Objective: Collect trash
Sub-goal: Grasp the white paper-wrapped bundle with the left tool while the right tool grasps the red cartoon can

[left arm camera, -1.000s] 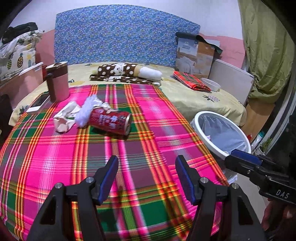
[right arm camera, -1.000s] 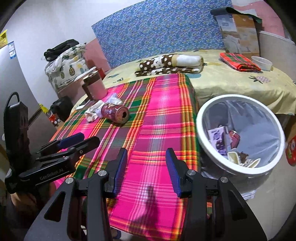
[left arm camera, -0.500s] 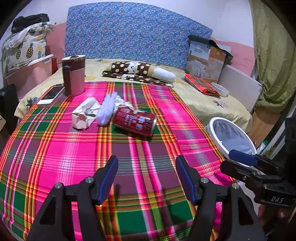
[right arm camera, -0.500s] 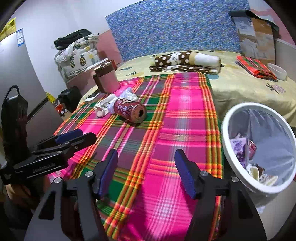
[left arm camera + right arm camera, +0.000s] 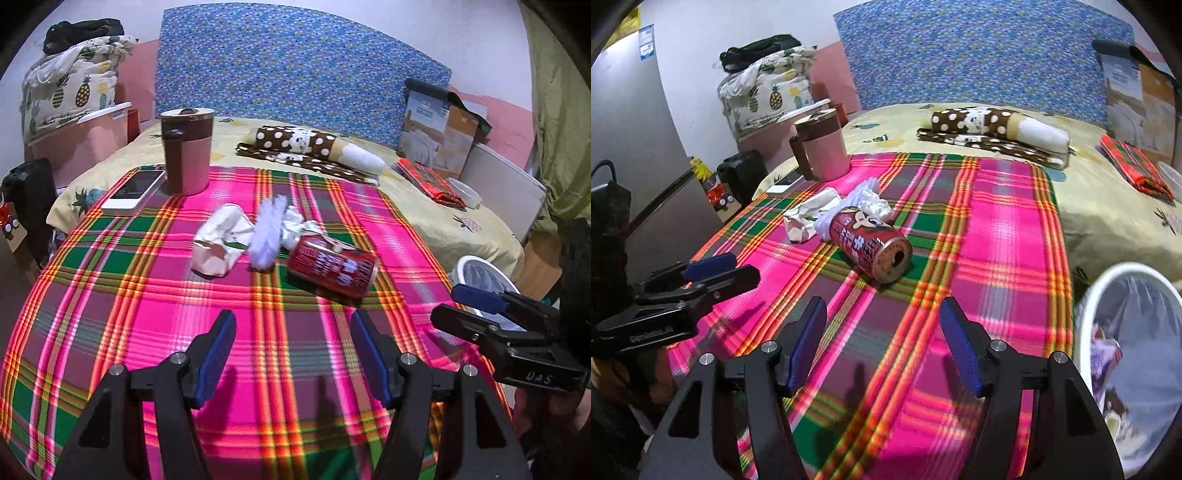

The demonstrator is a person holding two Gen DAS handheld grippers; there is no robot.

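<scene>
A red drink can [image 5: 332, 269] [image 5: 871, 243] lies on its side on the pink plaid cloth [image 5: 110, 295]. Touching it on the far side are a white fluffy wad [image 5: 267, 232] [image 5: 868, 199] and a crumpled paper [image 5: 221, 240] [image 5: 805, 218]. My left gripper [image 5: 293, 332] [image 5: 742, 267] is open over the cloth, short of the can, with nothing between its fingers. My right gripper [image 5: 884, 321] [image 5: 448, 306] is also open and empty, nearer the cloth's right edge. The white trash bin [image 5: 1086, 314] [image 5: 484, 273] stands off that edge, lined with a bag and holding wrappers.
A pink and brown lidded mug [image 5: 186, 151] and a white phone [image 5: 135, 192] sit at the cloth's far left. Folded dotted cloth [image 5: 306, 147], a plaid cloth [image 5: 428, 181] and a cardboard box [image 5: 439, 129] lie on the yellow bed beyond.
Both grippers have moved left over the plaid cloth, so the can and papers look nearer and the bin has slid to the right edge. The right jaws stand wider than a second ago.
</scene>
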